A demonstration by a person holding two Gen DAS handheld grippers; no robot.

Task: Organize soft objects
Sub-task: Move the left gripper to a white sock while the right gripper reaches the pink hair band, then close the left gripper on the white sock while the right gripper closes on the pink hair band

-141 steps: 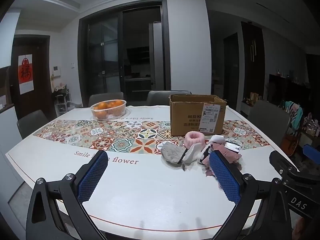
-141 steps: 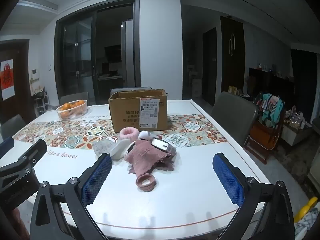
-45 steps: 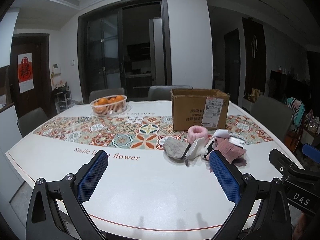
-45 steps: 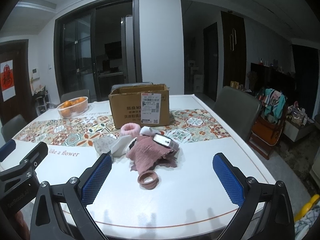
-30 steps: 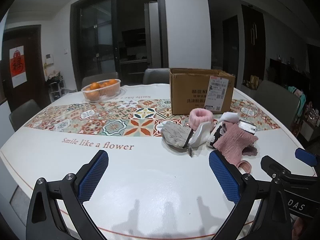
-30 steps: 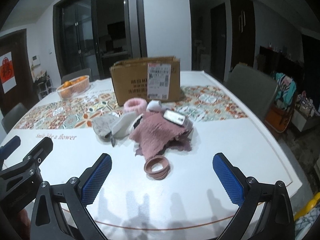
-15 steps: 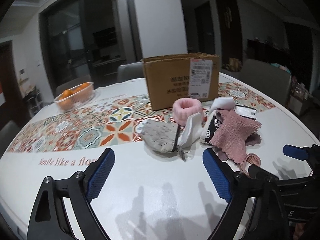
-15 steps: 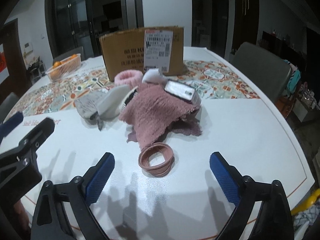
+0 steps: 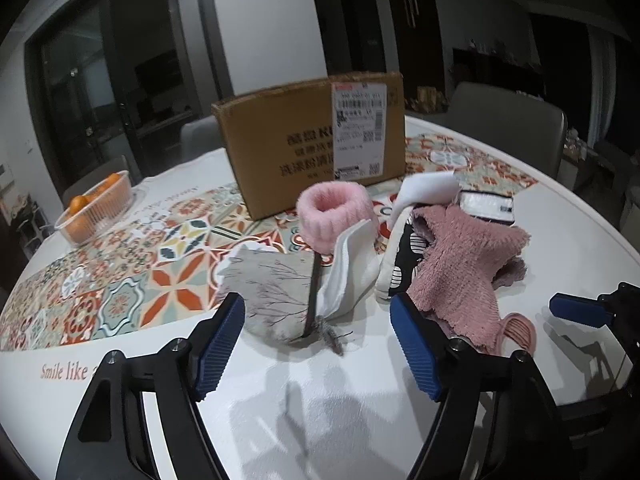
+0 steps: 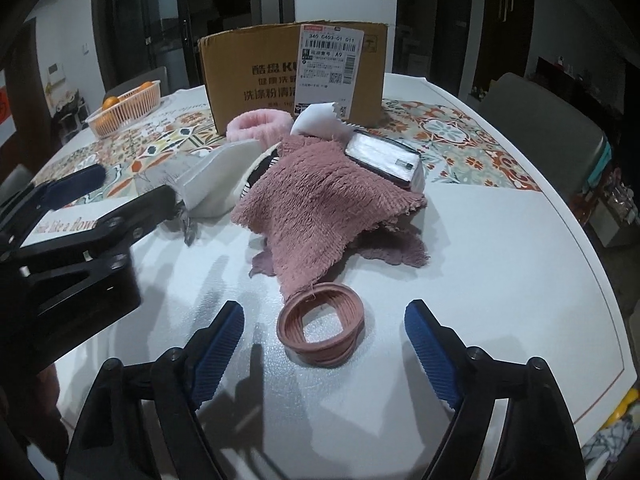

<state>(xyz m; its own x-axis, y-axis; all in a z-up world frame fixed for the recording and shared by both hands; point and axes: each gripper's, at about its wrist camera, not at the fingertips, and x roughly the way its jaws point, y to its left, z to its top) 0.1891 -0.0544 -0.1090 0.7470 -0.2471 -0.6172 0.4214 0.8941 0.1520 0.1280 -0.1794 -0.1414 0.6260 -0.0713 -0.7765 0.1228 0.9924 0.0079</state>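
Observation:
A pile of soft things lies on the white table before a cardboard box [image 9: 312, 140]. My left gripper [image 9: 316, 344] is open, its jaws either side of a grey zip pouch [image 9: 276, 292] and a white cloth [image 9: 348, 272]. Behind them sit a fluffy pink band [image 9: 332, 212] and a pink fuzzy towel [image 9: 460, 276]. My right gripper [image 10: 324, 344] is open around a coiled pink hair ring [image 10: 320, 324], just short of it. The towel [image 10: 320, 204] lies beyond the ring, with a wipes packet [image 10: 384, 158] on top.
The cardboard box [image 10: 292, 76] stands open-topped behind the pile on a patterned runner [image 9: 120, 264]. A basket of oranges [image 9: 96, 208] sits at the far left. Grey chairs [image 10: 540, 120] ring the table. The left gripper's body [image 10: 72, 240] fills the left of the right wrist view.
Both grippers have moved forward and down to the pile. The left one now brackets the grey pouch and the right one brackets the pink hair ring. Both jaws stayed open.

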